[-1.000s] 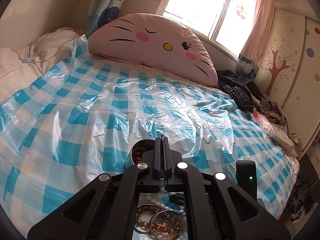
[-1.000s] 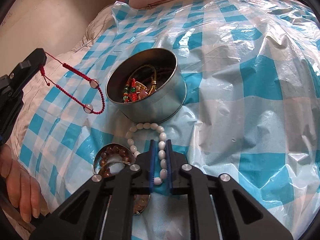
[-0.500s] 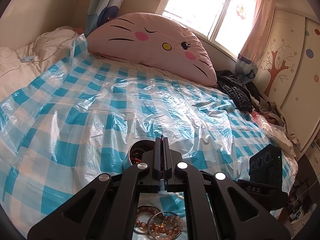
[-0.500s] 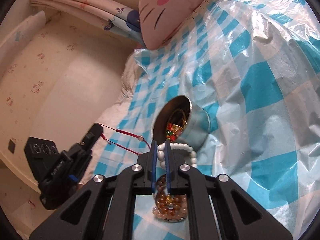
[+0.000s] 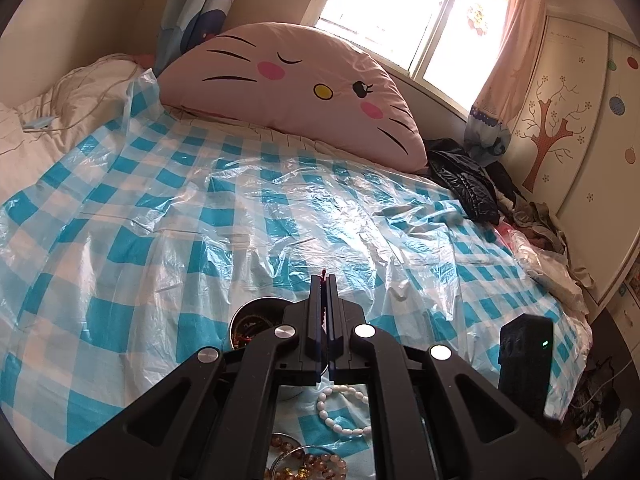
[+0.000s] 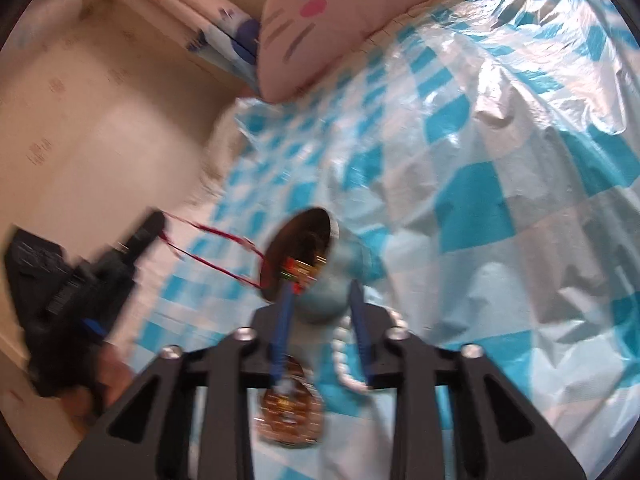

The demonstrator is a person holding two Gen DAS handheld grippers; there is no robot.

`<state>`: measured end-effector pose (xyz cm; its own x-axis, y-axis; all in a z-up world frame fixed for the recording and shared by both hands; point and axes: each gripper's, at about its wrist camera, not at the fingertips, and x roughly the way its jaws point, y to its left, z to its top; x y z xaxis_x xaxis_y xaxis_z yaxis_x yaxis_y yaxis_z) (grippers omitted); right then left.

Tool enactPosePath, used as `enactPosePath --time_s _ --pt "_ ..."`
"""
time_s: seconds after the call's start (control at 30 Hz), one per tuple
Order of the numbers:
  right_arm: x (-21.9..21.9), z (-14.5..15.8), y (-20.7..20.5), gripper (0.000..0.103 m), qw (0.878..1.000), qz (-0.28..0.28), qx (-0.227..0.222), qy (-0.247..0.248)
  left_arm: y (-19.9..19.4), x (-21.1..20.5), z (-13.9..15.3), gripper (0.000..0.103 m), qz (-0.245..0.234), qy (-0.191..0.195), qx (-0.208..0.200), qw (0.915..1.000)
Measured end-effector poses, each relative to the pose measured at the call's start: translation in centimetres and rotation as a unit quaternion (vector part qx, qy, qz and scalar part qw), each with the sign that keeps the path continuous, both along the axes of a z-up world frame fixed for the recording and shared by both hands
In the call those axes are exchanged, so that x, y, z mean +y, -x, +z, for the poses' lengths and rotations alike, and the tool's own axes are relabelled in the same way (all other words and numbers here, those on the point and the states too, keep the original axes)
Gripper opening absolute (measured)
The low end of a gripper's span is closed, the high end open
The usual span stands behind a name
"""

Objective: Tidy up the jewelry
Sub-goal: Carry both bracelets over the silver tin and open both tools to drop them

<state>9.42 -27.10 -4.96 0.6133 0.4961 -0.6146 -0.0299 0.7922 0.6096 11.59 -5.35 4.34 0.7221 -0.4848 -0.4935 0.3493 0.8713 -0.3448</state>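
Note:
My left gripper (image 5: 323, 280) is shut on a red cord bracelet (image 6: 216, 242), which hangs from it toward the round metal tin (image 6: 308, 260) that holds several pieces of jewelry. The tin also shows in the left wrist view (image 5: 256, 322), just below the left gripper. My right gripper (image 6: 320, 296) is open and empty, above the white bead bracelet (image 6: 346, 364), which lies on the bed beside the tin (image 5: 344, 410). The right wrist view is blurred. A lid with amber bead bracelets (image 6: 290, 414) lies in front of the tin.
The bed is covered by a blue and white checked plastic sheet (image 5: 224, 216). A pink cat-face pillow (image 5: 288, 92) lies at the head. Dark clothes (image 5: 468, 184) are piled at the right edge by a wardrobe. A wall (image 6: 92, 128) is left of the bed.
My right gripper has opened and let go of the white bead bracelet, which now lies on the sheet. My left gripper still holds the red cord bracelet near the tin.

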Motion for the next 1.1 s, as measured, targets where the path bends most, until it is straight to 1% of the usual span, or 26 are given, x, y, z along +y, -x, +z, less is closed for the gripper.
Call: enactPosePath --time_s 0.07,0.13,0.17,0.23,0.27,0.3,0.33,0.37,0.4,0.47,0.53,0.63,0.73,0.83,0.97,1.0,1.1 --pt "1.6 -0.8 -0.5 0.053 0.997 0.012 0.028 0.068 0.0 -0.1 -0.2 0.002 -0.001 0.000 0.004 1.0000" --pt "3.1 -1.7 -0.8 0.053 0.987 0.019 0.056 0.149 0.0 -0.2 -0.4 0.002 -0.003 0.000 0.006 1.0000" --pt "3.6 -2.1 -0.8 0.053 0.983 0.024 0.063 0.172 0.0 -0.2 -0.5 0.002 -0.004 0.000 0.006 1.0000" --pt "4.4 -2.3 -0.8 0.052 0.978 0.037 0.067 0.195 0.0 -0.2 -0.6 0.002 -0.006 0.002 0.006 1.0000" --pt "4.5 -2.5 -0.9 0.042 0.978 0.042 0.067 0.195 -0.1 -0.2 -0.6 0.002 -0.007 0.004 0.007 0.9999" --pt "4.3 -2.6 -0.8 0.035 0.980 0.046 0.068 0.182 -0.1 -0.2 -0.7 0.002 -0.007 0.004 0.008 0.9999" --pt "3.8 -2.8 -0.6 0.020 0.984 0.048 0.068 0.160 0.0 -0.2 -0.8 0.002 -0.008 0.004 0.008 0.9999" --pt "3.2 -3.1 -0.4 0.012 0.988 0.046 0.069 0.132 0.0 -0.2 -0.8 0.002 -0.008 0.004 0.009 0.9999" --pt "2.4 -3.2 -0.2 0.009 0.992 0.043 0.068 0.097 -0.1 -0.1 -0.9 0.002 -0.008 0.005 0.009 0.9999" --pt "1.1 -3.3 -0.1 0.009 0.997 0.034 0.061 0.020 -0.1 -0.1 -0.9 0.002 -0.007 0.006 0.010 0.9999" --pt "-0.1 -3.3 0.0 0.008 0.997 0.030 0.048 -0.051 -0.2 0.0 -0.9 0.002 -0.006 0.008 0.010 0.9999" --pt "-1.2 -3.0 0.4 0.009 0.990 0.029 0.022 -0.138 -0.4 0.1 -0.8 0.002 -0.005 0.011 0.011 0.9999" --pt "-2.2 -2.4 0.8 0.009 0.978 0.027 -0.013 -0.207 -0.5 0.0 -0.8 0.002 -0.006 0.013 0.014 0.9998" --pt "-3.0 -1.1 1.2 0.009 0.968 0.023 -0.055 -0.245 -0.9 -0.3 -0.8 0.002 -0.010 0.015 0.018 0.9997" --pt "-3.2 0.0 1.1 0.009 0.961 0.021 -0.081 -0.262 -2.0 -1.1 -1.1 0.002 -0.008 0.006 0.022 0.9997" --pt "-3.3 0.1 1.1 0.009 0.960 0.021 -0.084 -0.265 -2.6 -1.3 -1.5 0.002 -0.004 -0.002 0.031 0.9995" --pt "-3.1 0.3 0.7 0.009 0.956 0.022 -0.090 -0.277 -4.2 -1.4 -3.5 0.003 0.015 -0.030 0.080 0.9962"
